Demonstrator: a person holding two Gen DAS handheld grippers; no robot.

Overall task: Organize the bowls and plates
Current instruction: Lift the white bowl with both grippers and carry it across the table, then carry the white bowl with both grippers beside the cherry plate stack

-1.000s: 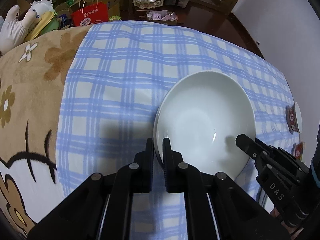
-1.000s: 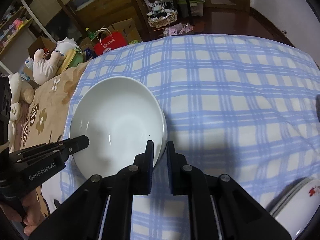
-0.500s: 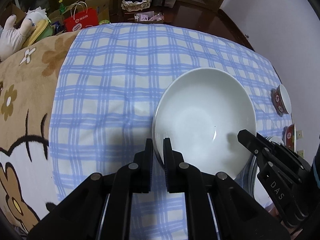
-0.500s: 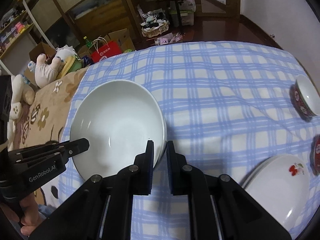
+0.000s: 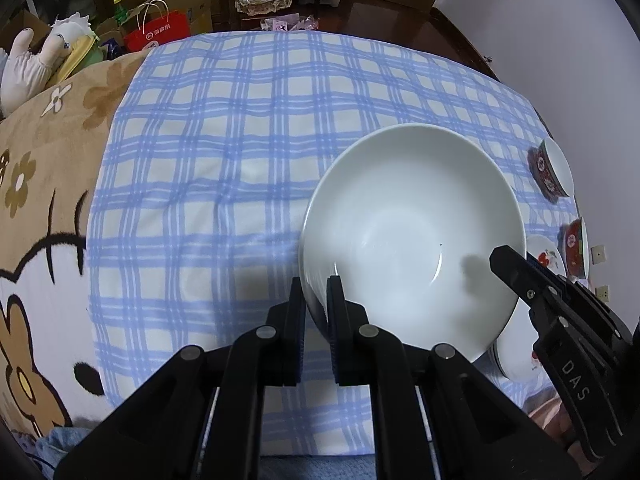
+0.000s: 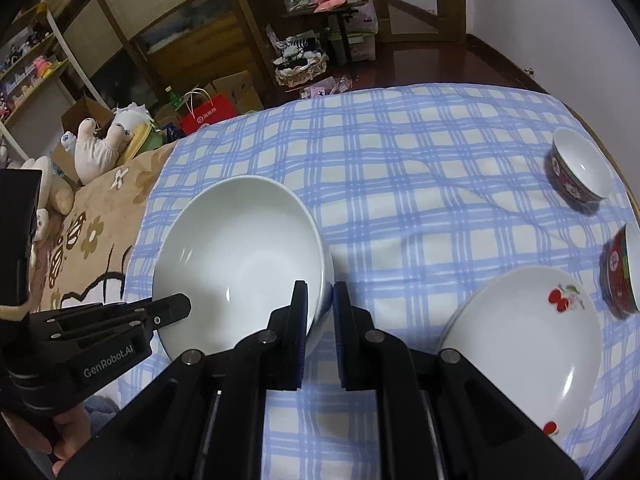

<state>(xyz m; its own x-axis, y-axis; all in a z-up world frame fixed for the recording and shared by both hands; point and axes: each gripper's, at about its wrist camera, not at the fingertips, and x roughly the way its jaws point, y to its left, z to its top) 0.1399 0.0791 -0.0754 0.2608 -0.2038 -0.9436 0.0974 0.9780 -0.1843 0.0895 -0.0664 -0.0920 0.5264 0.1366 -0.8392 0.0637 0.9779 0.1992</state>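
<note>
A large white bowl (image 5: 412, 236) (image 6: 240, 256) hangs above the blue checked cloth (image 5: 240, 140) (image 6: 420, 184), held from both sides. My left gripper (image 5: 316, 292) is shut on its left rim. My right gripper (image 6: 320, 300) is shut on the opposite rim and shows as a black arm (image 5: 560, 320) in the left wrist view. A white plate with red cherries (image 6: 532, 328) (image 5: 544, 256) lies at the right. Two small red-sided bowls (image 6: 580, 168) (image 6: 620, 272) stand past it, near the cloth's right edge.
A tan blanket with flowers (image 5: 40, 160) covers the left part of the surface. Plush toys (image 6: 100, 144), a red paper bag (image 6: 208, 114) and boxes sit on the dark floor beyond. Shelves (image 6: 180, 40) line the far wall. A hand (image 6: 60, 440) holds the left gripper.
Both grippers have carried the white bowl to the right across the cloth. The cherry plate and the small red bowls have come further into view on the right.
</note>
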